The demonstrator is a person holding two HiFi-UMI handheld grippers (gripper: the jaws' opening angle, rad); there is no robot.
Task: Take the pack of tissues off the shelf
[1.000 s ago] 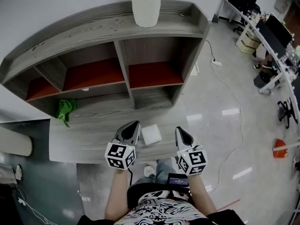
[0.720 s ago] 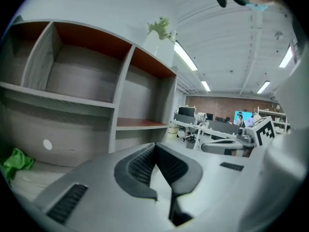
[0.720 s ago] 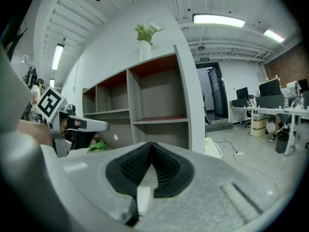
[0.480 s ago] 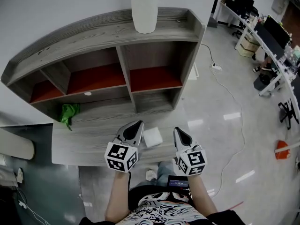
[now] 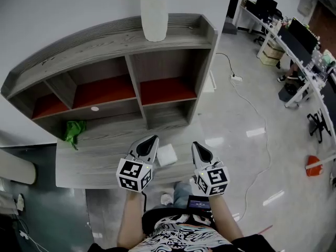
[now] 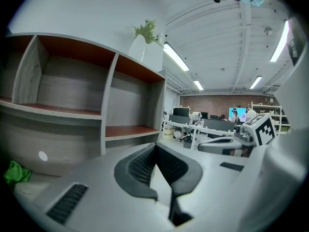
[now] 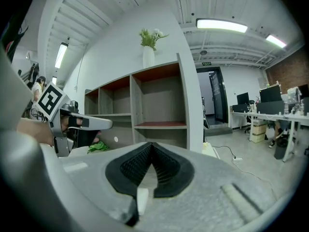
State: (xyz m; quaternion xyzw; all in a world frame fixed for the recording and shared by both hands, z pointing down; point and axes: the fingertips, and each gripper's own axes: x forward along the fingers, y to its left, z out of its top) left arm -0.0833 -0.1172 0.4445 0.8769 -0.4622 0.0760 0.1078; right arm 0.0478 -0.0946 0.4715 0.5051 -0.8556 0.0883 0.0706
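Up top, vase (image 5: pixel 154 14) holding plant (image 6: pixel 146 30) — white pack (image 5: pixel 167 155) on ledge (image 5: pixel 94 159)

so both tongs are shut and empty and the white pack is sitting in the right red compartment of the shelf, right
Not quite. The left tongs and the right tongs are shut and empty. But the white pack is not in the right red compartment, which is empty. It lies on the grey wooden surface below and in front of that compartment, as the head view shows.
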